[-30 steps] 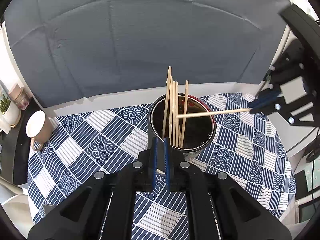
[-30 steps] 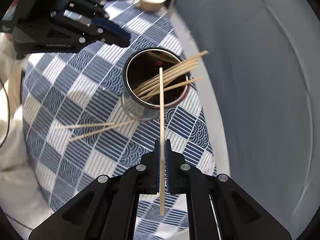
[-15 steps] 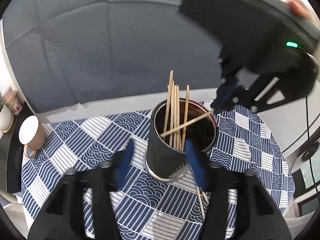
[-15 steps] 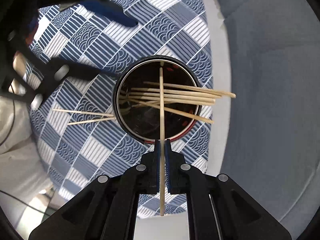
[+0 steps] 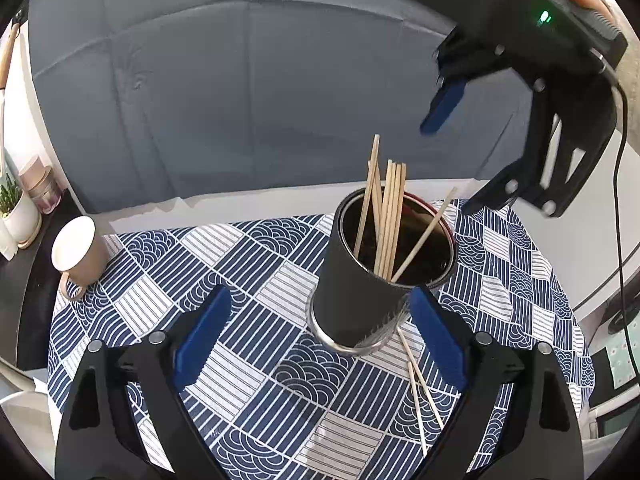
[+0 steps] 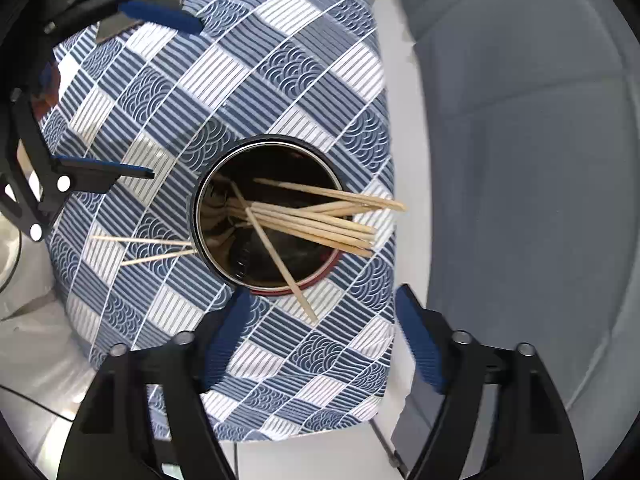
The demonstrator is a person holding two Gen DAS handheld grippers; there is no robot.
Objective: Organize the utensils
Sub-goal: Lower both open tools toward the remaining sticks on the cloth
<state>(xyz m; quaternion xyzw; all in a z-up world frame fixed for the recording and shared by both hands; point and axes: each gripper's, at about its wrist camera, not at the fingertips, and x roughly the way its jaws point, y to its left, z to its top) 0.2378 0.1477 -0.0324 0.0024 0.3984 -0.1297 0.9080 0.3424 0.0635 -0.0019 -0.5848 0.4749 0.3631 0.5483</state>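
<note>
A black metal cup holds several wooden chopsticks on the blue-and-white patterned tablecloth. My left gripper is opening; the cup's foot stands between its blue fingers, which do not press on it. Above the cup at upper right hangs my right gripper, a person's hand on it. Seen from the right wrist, the right gripper is opening with nothing held, just above the cup's rim. One chopstick leans across the bundle inside. The left gripper shows at upper left.
Two loose chopsticks lie on the cloth beside the cup, and they show as loose chopsticks from above. A paper mug stands at the table's far left. A potted plant sits beyond. A grey sofa runs behind the table.
The left gripper's jaws went from shut to wide apart. The right gripper moved over the cup and let go of its chopstick, which now leans inside the cup.
</note>
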